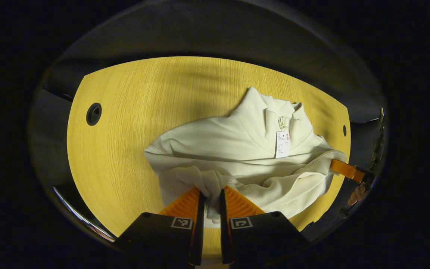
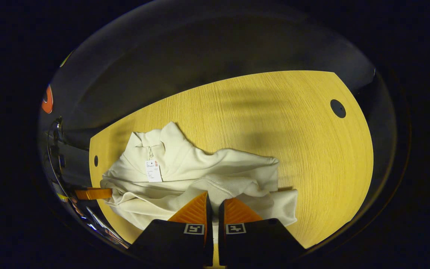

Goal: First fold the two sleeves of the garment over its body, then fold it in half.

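A cream garment (image 1: 237,157) lies crumpled on the wooden table (image 1: 125,142), centre-right in the left gripper view, lower left in the right gripper view. The left gripper (image 1: 211,200) pinches a bunch of its cloth at bottom centre — fingers nearly together. The right gripper (image 2: 212,203) likewise clamps cloth. A tag (image 1: 282,144) hangs below the collar.

No readable text; tiny illegible print on the garment's (image 1: 215,149) hang tag (image 1: 282,144).
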The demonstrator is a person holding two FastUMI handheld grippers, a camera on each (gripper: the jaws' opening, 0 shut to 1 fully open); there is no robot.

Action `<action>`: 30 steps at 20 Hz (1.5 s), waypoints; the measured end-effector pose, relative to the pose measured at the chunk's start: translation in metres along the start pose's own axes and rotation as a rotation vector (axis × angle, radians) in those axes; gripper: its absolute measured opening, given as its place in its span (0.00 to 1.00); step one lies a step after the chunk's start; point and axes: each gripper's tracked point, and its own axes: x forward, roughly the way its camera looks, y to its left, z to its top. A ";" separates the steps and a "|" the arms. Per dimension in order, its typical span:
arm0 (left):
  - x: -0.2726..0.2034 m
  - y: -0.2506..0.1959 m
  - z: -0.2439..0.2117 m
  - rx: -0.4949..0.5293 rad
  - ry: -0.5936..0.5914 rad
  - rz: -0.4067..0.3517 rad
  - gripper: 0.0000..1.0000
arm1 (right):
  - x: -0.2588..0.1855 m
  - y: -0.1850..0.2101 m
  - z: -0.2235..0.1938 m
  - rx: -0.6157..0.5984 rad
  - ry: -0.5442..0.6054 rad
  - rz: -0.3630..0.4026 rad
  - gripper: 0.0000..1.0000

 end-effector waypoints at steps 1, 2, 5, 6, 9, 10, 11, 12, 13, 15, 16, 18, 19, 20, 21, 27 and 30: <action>-0.001 -0.001 0.000 -0.002 -0.006 -0.006 0.34 | 0.001 -0.001 -0.001 -0.014 -0.003 -0.009 0.06; -0.003 0.000 0.001 -0.001 -0.011 0.000 0.29 | -0.003 0.000 0.001 -0.027 -0.008 -0.011 0.07; -0.008 0.007 0.003 -0.007 -0.043 0.024 0.56 | -0.007 0.005 0.004 -0.052 -0.035 -0.012 0.07; -0.010 0.008 0.003 -0.008 -0.051 0.025 0.61 | -0.013 0.005 0.007 -0.053 -0.049 -0.013 0.10; -0.018 0.008 0.003 -0.011 -0.082 0.027 0.78 | -0.021 0.007 0.014 -0.011 -0.094 -0.012 0.13; -0.023 0.008 0.006 -0.002 -0.103 0.037 0.82 | -0.025 0.008 0.017 -0.008 -0.110 -0.012 0.11; -0.027 0.008 0.010 0.008 -0.125 0.044 0.90 | -0.030 0.009 0.022 -0.007 -0.132 -0.007 0.19; -0.032 0.008 0.013 0.018 -0.154 0.054 0.94 | -0.039 0.010 0.030 -0.014 -0.173 -0.009 0.30; -0.039 0.006 0.016 0.025 -0.187 0.056 0.99 | -0.047 0.010 0.037 -0.018 -0.208 -0.016 0.33; -0.055 0.000 0.023 0.043 -0.259 0.054 0.99 | -0.056 0.007 0.046 -0.014 -0.267 -0.052 0.63; -0.065 0.000 0.029 0.053 -0.315 0.054 0.99 | -0.067 0.006 0.050 -0.018 -0.292 -0.064 0.78; -0.087 -0.003 0.035 0.061 -0.410 0.059 0.99 | -0.083 0.007 0.049 -0.033 -0.313 -0.067 0.75; -0.097 -0.004 0.038 0.063 -0.448 0.063 0.99 | -0.091 0.009 0.047 -0.046 -0.321 -0.072 0.80; -0.110 -0.006 0.039 0.066 -0.483 0.075 0.99 | -0.102 0.010 0.046 -0.060 -0.333 -0.071 0.82; -0.117 -0.007 0.038 0.067 -0.521 0.089 0.99 | -0.117 0.014 0.047 -0.081 -0.361 -0.069 0.80; -0.212 -0.013 0.028 0.063 -0.846 0.054 0.99 | -0.235 0.012 0.069 -0.158 -0.699 -0.124 0.93; -0.256 -0.018 -0.003 0.070 -1.051 0.054 0.99 | -0.309 0.023 0.059 -0.197 -0.865 -0.088 0.93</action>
